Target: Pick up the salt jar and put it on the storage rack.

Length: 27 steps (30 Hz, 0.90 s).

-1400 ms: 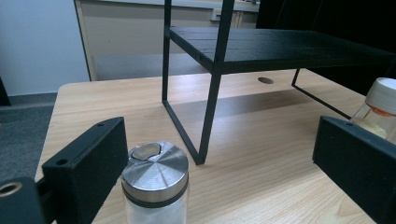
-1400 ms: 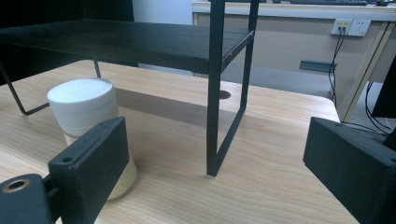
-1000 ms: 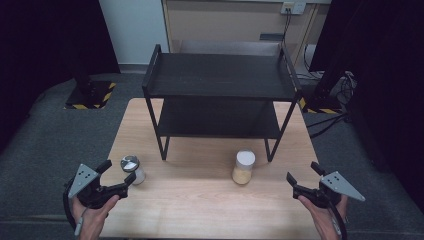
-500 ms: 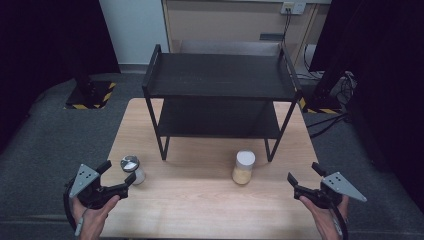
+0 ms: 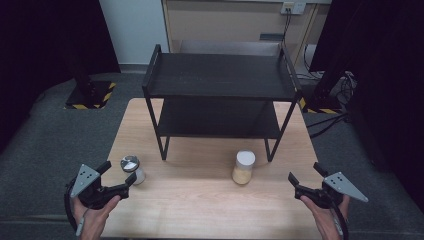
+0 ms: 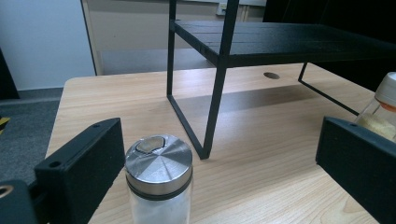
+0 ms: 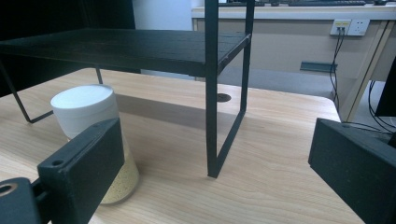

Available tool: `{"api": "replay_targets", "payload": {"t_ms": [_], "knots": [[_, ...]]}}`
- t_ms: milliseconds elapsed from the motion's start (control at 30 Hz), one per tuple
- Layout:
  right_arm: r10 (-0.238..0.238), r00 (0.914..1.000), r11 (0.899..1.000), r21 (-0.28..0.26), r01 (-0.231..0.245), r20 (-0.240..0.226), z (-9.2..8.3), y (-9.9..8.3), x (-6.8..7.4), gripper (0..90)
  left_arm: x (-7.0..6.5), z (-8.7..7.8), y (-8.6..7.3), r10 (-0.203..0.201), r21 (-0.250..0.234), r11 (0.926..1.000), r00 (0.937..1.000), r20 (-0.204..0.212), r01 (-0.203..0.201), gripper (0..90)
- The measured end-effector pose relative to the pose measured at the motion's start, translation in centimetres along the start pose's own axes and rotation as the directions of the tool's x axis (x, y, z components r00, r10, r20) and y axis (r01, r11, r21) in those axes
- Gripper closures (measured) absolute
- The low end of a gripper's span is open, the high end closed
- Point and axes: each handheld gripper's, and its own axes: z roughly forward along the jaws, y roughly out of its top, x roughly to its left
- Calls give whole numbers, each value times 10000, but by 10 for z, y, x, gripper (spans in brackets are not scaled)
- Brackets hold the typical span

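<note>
No text, label, brand, number or sign is showing legibly: the steel-lidded jar point(image 6: 159, 179), the white-capped jar point(image 7: 91, 135) and the black shelf rack point(image 5: 220, 95) are all presenting plain, unmarked surfaces.

On my wooden table point(image 5: 200, 200) stands a black two-shelf rack point(image 5: 220, 75); behind it, a wall socket point(image 5: 293, 7) with cables.

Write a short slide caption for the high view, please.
Two open hand-held grippers, left gripper and right gripper, flank a metal-lidded jar, a white-lidded jar and a black shelf rack.
</note>
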Motion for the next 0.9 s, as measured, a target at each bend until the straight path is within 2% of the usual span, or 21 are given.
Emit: {"api": "replay_targets", "payload": {"t_ms": [667,800,900], "knots": [[98,10000,9999,-67,-98,-16,-3,-2,-2,30,-3,3,3,2,278,9996,9999,-161,2,0],[117,9999,9999,-66,-117,-4,-3,-2,-3,27,-4,4,10,98,375,9993,9998,-179,-91,0],[121,9999,9999,-12,-121,-29,-3,-2,-3,27,-5,5,18,495,651,9967,9986,-212,-480,0]]}}
